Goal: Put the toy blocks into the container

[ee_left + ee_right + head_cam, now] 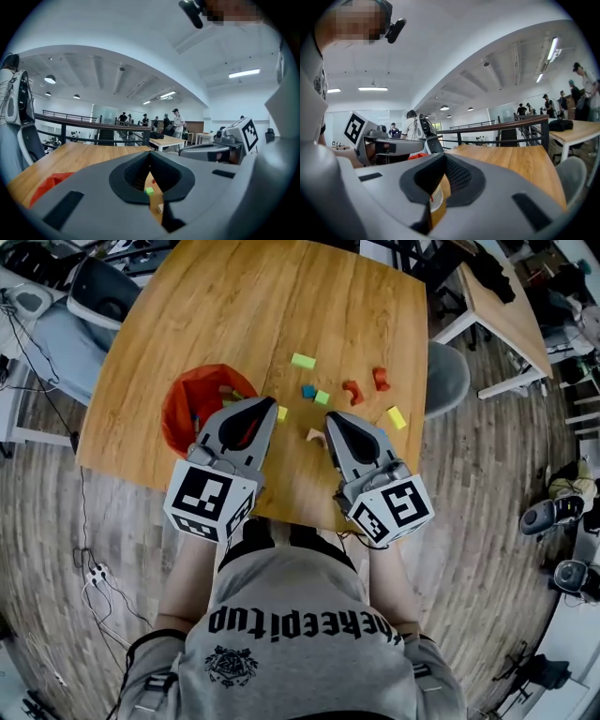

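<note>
We looked steeply down from the head view onto a wooden tabletop [234, 296]. We held the left hand-held gripper [268, 409] and the right hand-held gripper [330, 418] side by side over the near edge. Both pointed away from us, and each carried a cube with black-and-white markers at its back.

The red container [183, 399] stood on the left part of the tabletop. The left hand-held gripper covered part of its near rim, and a few blocks showed inside it.

The other toy blocks lay scattered on the wood, outside the container:
- a lime block [303, 361] lay farthest from us;
- a blue block [308, 391] and a green block [322, 397] lay just beside each other;
- two red blocks [352, 391] lay to their right;
- a yellow block [397, 417] lay near the right hand-held gripper;
- a second yellow block [282, 413] lay just beside the left tip;
- a pale block [314, 435] lay between the two hand-held grippers.

In the left gripper view, the jaws were pressed together at the tips and pinched nothing. The lime block showed on the wood through the hollow behind the tips. In the right gripper view, the jaws were likewise pressed together and held nothing.
</note>
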### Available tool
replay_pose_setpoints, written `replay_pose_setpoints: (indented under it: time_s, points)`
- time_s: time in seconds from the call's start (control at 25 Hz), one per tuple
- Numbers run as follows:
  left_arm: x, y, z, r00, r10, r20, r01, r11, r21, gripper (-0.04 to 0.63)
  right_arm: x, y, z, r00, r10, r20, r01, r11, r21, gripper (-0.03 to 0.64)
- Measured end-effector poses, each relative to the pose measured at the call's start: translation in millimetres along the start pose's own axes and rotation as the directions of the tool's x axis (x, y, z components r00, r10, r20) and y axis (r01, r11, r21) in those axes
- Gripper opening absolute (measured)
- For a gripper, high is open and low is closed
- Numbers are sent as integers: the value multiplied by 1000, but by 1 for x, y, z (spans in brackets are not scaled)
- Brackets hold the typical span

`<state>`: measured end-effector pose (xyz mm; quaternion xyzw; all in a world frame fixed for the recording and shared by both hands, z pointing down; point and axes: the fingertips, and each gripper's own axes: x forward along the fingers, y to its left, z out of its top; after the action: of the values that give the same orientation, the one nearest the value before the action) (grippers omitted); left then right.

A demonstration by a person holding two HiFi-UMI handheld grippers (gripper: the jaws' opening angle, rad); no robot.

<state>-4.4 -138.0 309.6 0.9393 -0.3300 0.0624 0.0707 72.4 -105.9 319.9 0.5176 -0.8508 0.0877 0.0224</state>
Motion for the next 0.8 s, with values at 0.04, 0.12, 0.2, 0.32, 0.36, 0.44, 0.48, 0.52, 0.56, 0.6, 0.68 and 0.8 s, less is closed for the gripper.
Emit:
replay_pose_setpoints:
  time_s: [0.04, 0.12, 0.2, 0.32, 0.36, 0.44, 0.48, 0.52, 0.56, 0.6, 0.68, 0.8]
  points:
    - [4, -6, -1, 1000, -16, -4, 16, 1000, 3, 15, -5, -5, 0, 1000, -17, 2, 17, 1000, 2, 11]
    - [12, -17, -4, 999, -50, -11, 50, 999, 9, 14, -16, -15, -2, 999, -54, 5, 54, 999, 6, 11]
    - [20, -29, -6, 996, -87, -19, 87, 996, 13, 14, -27, -25, -4, 996, -92, 6, 92, 996, 11, 11]
    - [30, -46, -8, 989, -141, -32, 142, 990, 16, 14, -46, -37, -6, 989, -150, 5, 150, 988, 22, 11]
    - [33, -52, -8, 987, -156, -36, 157, 987, 17, 14, -53, -41, -6, 986, -168, 5, 168, 986, 25, 11]
    - [39, -62, -10, 983, -180, -43, 181, 983, 18, 15, -63, -49, -8, 981, -196, 5, 196, 980, 29, 11]
    - [42, -66, -11, 981, -191, -46, 192, 981, 17, 15, -68, -53, -9, 978, -208, 4, 208, 978, 30, 11]
    - [45, -71, -13, 978, -202, -50, 203, 979, 17, 15, -72, -57, -11, 975, -221, 3, 221, 975, 32, 11]
    - [48, -75, -15, 976, -213, -53, 214, 977, 16, 15, -77, -60, -12, 972, -234, 2, 234, 972, 35, 11]
    - [51, -79, -17, 973, -225, -56, 226, 974, 16, 15, -81, -64, -14, 969, -247, 1, 247, 968, 37, 11]
    - [57, -88, -18, 967, -246, -62, 247, 969, 15, 15, -91, -70, -15, 963, -271, -1, 271, 962, 41, 11]
    - [63, -102, -21, 958, -277, -70, 278, 960, 13, 14, -105, -78, -20, 950, -311, -9, 311, 949, 45, 11]
